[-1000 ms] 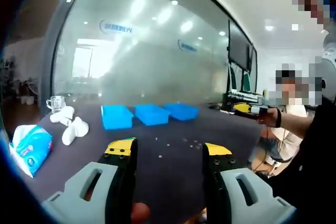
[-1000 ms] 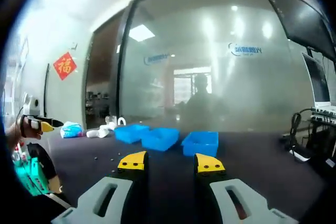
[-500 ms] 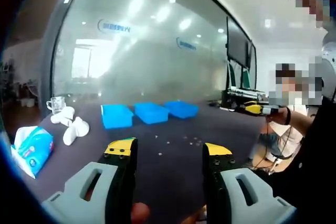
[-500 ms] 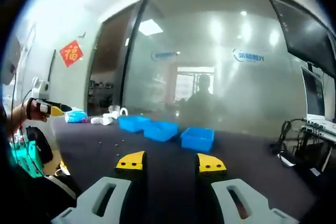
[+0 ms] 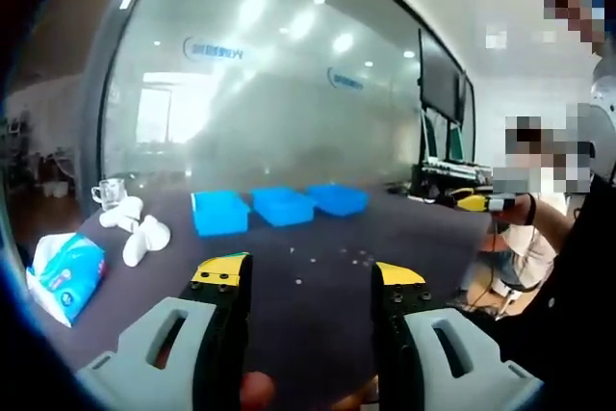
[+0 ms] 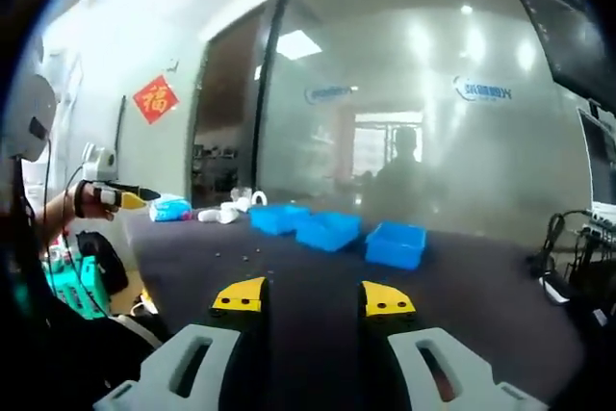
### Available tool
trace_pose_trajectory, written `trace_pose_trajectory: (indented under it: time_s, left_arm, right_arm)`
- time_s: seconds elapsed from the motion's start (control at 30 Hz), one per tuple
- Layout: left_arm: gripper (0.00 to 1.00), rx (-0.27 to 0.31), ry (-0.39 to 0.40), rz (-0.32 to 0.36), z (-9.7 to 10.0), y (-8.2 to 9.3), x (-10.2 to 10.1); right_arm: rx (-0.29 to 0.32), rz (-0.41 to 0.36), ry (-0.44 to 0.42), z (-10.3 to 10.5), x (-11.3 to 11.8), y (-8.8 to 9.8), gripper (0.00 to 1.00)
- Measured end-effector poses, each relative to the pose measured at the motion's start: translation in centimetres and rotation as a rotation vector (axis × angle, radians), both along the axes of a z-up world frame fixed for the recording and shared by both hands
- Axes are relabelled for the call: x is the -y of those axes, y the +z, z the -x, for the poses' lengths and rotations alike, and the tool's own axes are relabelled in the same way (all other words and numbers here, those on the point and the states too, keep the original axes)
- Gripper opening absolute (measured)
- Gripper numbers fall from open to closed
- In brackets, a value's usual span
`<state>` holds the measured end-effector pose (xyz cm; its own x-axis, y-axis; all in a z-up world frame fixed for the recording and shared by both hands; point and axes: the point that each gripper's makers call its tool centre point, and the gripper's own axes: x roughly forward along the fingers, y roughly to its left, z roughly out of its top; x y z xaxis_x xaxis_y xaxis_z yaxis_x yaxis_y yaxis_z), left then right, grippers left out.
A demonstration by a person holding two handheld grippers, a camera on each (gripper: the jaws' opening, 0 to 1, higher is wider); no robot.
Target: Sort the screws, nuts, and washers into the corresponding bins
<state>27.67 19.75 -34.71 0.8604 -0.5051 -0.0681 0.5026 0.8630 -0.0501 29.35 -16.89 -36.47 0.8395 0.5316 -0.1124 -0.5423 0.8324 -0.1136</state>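
Three blue bins [image 5: 279, 206] stand in a row at the far side of the dark table [image 5: 318, 305]; in the right gripper view the same bins [image 6: 332, 231] sit mid-table. Small pieces of hardware [image 5: 332, 258] lie scattered on the table short of the bins, and show as specks [image 6: 236, 254] in the right gripper view. My left gripper [image 5: 310, 276] hovers open above the near table with nothing between its jaws. My right gripper [image 6: 313, 297] is open too, held over the table and empty. The other gripper [image 6: 120, 196] enters the right gripper view from the left, held in a hand.
A tissue pack [image 5: 63, 274] lies at the table's near left, with white cups [image 5: 140, 233] and a glass mug [image 5: 108, 192] behind it. A frosted glass wall [image 5: 269, 113] backs the table. A person [image 5: 534, 228] sits to the right; monitors [image 5: 441, 84] hang beyond.
The right gripper view has swung so the bins sit further right and the other gripper rises higher at the left. The left gripper view has barely shifted. Both grippers stay open.
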Motion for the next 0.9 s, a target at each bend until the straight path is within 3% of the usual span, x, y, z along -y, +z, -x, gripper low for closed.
trace_pose_trajectory:
  time_s: [0.37, 0.9]
  left_arm:
    - [0.49, 0.0, -0.026, -0.012, 0.2, 0.0, 0.3]
    - [0.49, -0.009, -0.068, -0.02, 0.5, 0.3, 1.1]
  right_arm:
    - [-0.047, 0.017, 0.111, -0.1, -1.3, 0.0, 0.32]
    - [-0.088, 0.124, 0.249, -0.7, -2.7, 0.0, 0.35]
